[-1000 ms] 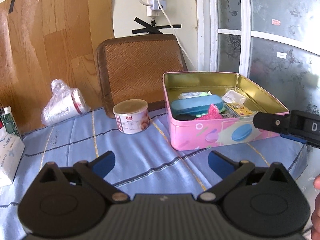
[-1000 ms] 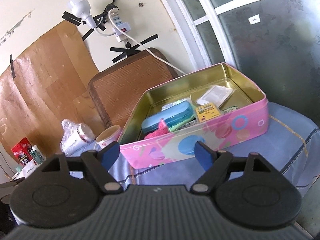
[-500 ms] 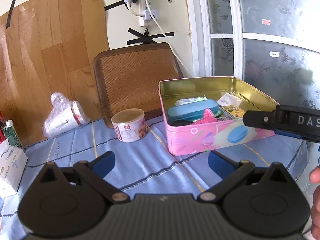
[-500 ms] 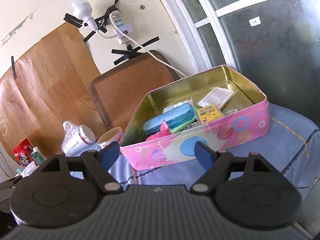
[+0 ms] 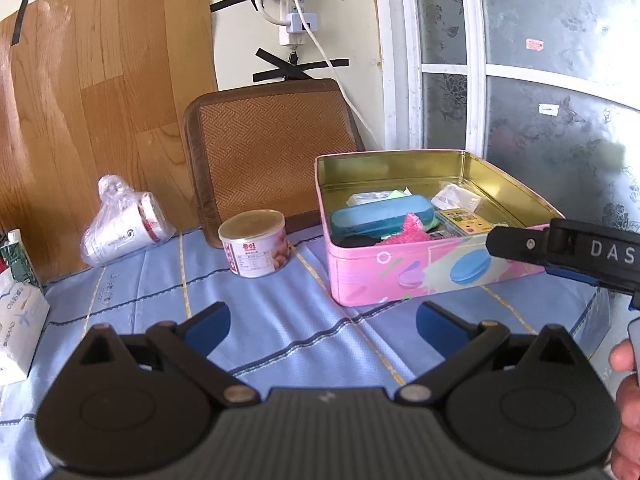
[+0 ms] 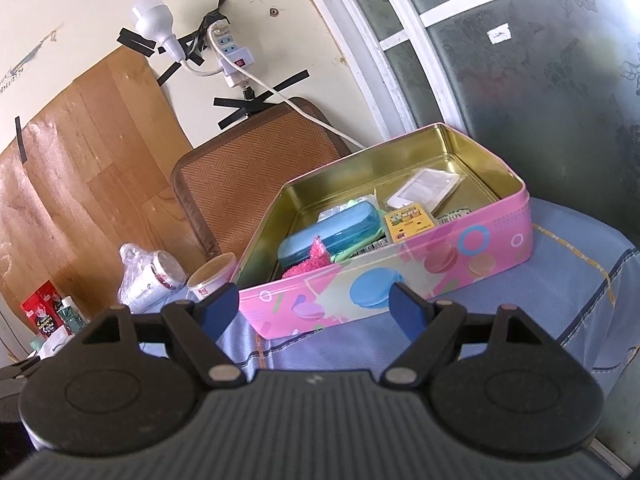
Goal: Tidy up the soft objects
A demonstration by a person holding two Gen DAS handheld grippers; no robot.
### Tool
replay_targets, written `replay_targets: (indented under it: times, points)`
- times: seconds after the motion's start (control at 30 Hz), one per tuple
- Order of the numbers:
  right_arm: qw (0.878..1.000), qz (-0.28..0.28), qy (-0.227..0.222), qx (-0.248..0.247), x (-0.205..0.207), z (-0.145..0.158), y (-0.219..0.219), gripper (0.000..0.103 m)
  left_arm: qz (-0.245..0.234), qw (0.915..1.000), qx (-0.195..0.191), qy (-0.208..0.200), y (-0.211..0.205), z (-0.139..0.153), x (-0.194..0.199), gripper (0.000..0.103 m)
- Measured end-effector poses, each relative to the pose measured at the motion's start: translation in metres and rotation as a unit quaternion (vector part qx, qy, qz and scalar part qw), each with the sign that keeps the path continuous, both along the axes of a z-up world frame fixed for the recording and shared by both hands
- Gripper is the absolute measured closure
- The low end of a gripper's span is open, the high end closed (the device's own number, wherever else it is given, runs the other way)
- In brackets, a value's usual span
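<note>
An open pink tin (image 5: 420, 276) (image 6: 400, 276) stands on the blue tablecloth. Inside lie a fuzzy pink soft thing (image 5: 412, 230) (image 6: 316, 258), a blue case (image 5: 380, 214) (image 6: 332, 230), a yellow card (image 5: 464, 220) (image 6: 408, 220), a clear packet (image 6: 424, 188) and other small items. My left gripper (image 5: 322, 326) is open and empty, above the cloth in front of the tin. My right gripper (image 6: 314, 312) is open and empty, in front of the tin's near wall; it also shows in the left wrist view (image 5: 560, 252) at the right.
A round can (image 5: 254, 242) (image 6: 210, 278) stands left of the tin. A plastic-wrapped cup (image 5: 124, 222) (image 6: 148, 276) lies further left. A brown woven cushion (image 5: 272, 148) leans on the wall behind. A white box (image 5: 20, 324) sits at the table's left edge.
Both grippers have drawn back and risen slightly from the tin. Both stay open and empty. Nothing on the table has moved.
</note>
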State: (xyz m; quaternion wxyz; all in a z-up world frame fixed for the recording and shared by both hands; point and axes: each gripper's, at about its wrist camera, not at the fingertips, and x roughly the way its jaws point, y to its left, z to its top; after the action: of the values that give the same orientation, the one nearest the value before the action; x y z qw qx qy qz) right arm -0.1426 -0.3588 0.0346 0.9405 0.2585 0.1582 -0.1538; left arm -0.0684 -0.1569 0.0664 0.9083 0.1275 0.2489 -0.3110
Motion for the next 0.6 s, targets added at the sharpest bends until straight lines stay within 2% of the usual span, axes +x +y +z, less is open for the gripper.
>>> replay_targets:
  times: [0.6]
  points:
    - [1.000, -0.011, -0.008, -0.001, -0.0038, 0.0021, 0.0025, 0.019, -0.013, 0.9999, 0.009, -0.002, -0.0026, 0.0034, -0.0081, 0.000]
